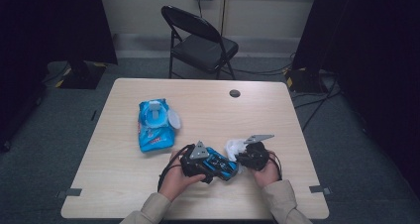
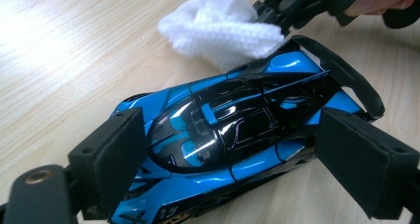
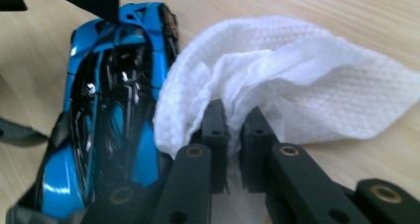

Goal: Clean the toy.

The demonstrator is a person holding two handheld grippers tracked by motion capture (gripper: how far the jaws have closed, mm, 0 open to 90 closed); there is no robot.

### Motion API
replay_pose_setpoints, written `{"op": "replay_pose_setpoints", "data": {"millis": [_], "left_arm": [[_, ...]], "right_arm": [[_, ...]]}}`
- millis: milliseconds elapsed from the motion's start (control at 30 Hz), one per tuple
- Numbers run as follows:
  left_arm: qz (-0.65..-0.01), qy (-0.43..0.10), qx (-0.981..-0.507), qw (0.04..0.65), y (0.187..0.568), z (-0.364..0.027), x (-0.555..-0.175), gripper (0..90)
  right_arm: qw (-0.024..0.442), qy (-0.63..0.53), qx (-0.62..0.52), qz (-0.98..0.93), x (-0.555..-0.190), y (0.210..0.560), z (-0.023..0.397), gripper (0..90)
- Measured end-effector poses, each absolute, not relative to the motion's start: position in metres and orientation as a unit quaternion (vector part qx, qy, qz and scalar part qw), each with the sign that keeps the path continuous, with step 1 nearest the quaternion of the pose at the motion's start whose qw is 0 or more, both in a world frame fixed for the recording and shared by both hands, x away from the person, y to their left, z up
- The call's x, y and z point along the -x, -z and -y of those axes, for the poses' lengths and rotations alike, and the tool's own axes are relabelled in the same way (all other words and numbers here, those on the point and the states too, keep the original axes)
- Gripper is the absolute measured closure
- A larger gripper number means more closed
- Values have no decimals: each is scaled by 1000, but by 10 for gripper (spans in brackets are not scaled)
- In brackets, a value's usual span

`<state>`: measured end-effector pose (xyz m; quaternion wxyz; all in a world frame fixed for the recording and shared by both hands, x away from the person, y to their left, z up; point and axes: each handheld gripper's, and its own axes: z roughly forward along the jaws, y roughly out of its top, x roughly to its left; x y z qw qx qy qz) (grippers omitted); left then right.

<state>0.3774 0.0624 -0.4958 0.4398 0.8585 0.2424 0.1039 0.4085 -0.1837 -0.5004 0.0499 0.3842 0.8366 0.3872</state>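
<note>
A: Where's the car (image 2: 233,130)?

B: Between the pads of the left gripper (image 2: 233,184). Its jaws stand wide and clamp the car by its two flanks, so the long axis runs away from that gripper, nose down by the palm, tail and black spoiler at the far end. In the high view the car (image 1: 221,164) sits low over the table (image 1: 124,184), just in front of the person.

A: And the wipe?

B: The right gripper (image 3: 235,130) has its jaws pressed nearly together, pinching a bunched fold of the white wipe (image 3: 297,80). The rest of the cloth billows out beyond the tips.

A: How does the wipe lie to the car?

B: In the right gripper view the car (image 3: 114,110) lies just left of the jaws, its length roughly parallel to them, and the wipe's edge is touching or all but touching the car's side near the tail. From the left gripper view the wipe (image 2: 223,28) sits beyond the far end of the car, at the spoiler.

A: So the next move?

B: My guess is a wiping stroke along the body, from the tail toward the nose, with the right hand working and the left holding firm. The open pack (image 1: 156,125) is well off to the left and plays no part.
</note>
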Motion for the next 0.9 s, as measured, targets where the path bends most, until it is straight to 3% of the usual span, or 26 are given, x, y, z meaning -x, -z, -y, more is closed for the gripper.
{"op": "replay_pose_setpoints", "data": {"millis": [233, 900], "left_arm": [[-239, -107, -862, 434, 496, -59, -376, 76], [-236, -107, -863, 433, 496, -59, -377, 69]], "right_arm": [[36, -384, -372, -844, -416, 500, 170, 843], [15, -364, -364, -857, -436, 495, 146, 848]]}}
